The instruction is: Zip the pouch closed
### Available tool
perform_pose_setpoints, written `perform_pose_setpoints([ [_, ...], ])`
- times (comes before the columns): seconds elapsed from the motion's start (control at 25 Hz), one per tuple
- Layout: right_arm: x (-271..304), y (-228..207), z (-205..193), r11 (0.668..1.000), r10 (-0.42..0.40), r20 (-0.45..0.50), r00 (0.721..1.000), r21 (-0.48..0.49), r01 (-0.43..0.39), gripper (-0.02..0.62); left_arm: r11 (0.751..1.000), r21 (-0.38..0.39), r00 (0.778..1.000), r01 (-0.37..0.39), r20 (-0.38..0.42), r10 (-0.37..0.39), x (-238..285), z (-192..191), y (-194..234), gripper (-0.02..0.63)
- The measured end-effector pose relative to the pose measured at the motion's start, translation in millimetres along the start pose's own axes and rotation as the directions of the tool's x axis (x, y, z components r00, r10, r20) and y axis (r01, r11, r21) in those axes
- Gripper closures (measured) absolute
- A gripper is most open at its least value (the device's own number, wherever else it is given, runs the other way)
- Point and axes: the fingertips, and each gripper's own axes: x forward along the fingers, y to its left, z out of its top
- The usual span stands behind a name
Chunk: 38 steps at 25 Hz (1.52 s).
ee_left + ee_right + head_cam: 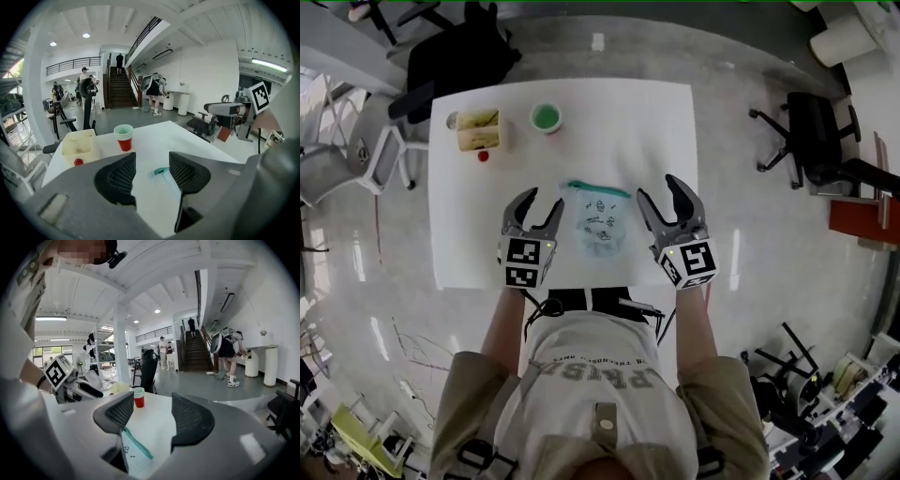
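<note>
Lower centre of the head view: two forearms stretched forward side by side over the near edge of the white table [628,122], each ending behind a marker cube. At centre left, left gripper [542,201], jaws apart and gripping nothing. At centre right, right gripper [660,191], jaws likewise spread and empty. Both angled slightly inward. Between the two, flat on the table: clear pouch [600,223] with dark printing, teal zip [598,189] along its far edge, a jaw tip just beside either side edge, contact not discernible. In the left gripper view, zip end framed in the jaw gap. In the right gripper view, zip strip beside the left-hand jaw. Farther off, upper left of the table: small red ball [483,156], tan container [478,129], green-topped cup [546,117]. Beyond the far edge, black chair [455,56].
</note>
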Motion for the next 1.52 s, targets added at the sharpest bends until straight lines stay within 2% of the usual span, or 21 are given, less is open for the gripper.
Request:
perform_pose_setpoints([
  [0.16,23,-4,-10,0.990,0.123,-0.045,0.991,-0.059,-0.126,0.370,1.000,0.026,0.998,0.009,-0.054,-0.007,19,-18,-6,0.377],
  [0.32,48,-4,-24,0.963,0.226,-0.086,0.970,-0.130,-0.236,0.370,0.999,0.021,0.994,0.028,-0.107,-0.026,35,-36,-7,0.377],
  [0.52,78,1,-51,0.909,0.336,-0.170,0.926,-0.199,-0.367,0.370,0.998,0.035,0.983,0.059,-0.175,-0.052,57,-53,-8,0.377],
  [0.76,106,22,-62,0.826,0.447,-0.232,0.864,-0.263,-0.498,0.370,0.994,0.039,0.970,0.098,-0.228,-0.087,82,-74,-6,0.377],
  [1.0,126,35,-80,0.780,0.496,-0.270,0.825,-0.280,-0.560,0.370,0.990,0.056,0.954,0.127,-0.281,-0.107,98,-91,-5,0.377],
  [1.2,135,41,-94,0.752,0.513,-0.310,0.800,-0.286,-0.593,0.370,0.988,0.018,0.952,0.152,-0.272,-0.141,108,-96,-5,0.397],
  [1.36,139,42,-100,0.741,0.519,-0.326,0.790,-0.289,-0.606,0.370,0.986,0.027,0.945,0.167,-0.290,-0.152,113,-101,-5,0.428],
  [1.52,143,42,-101,0.729,0.525,-0.339,0.781,-0.295,-0.618,0.370,0.982,0.003,0.942,0.188,-0.283,-0.179,115,-102,-6,0.494],
])
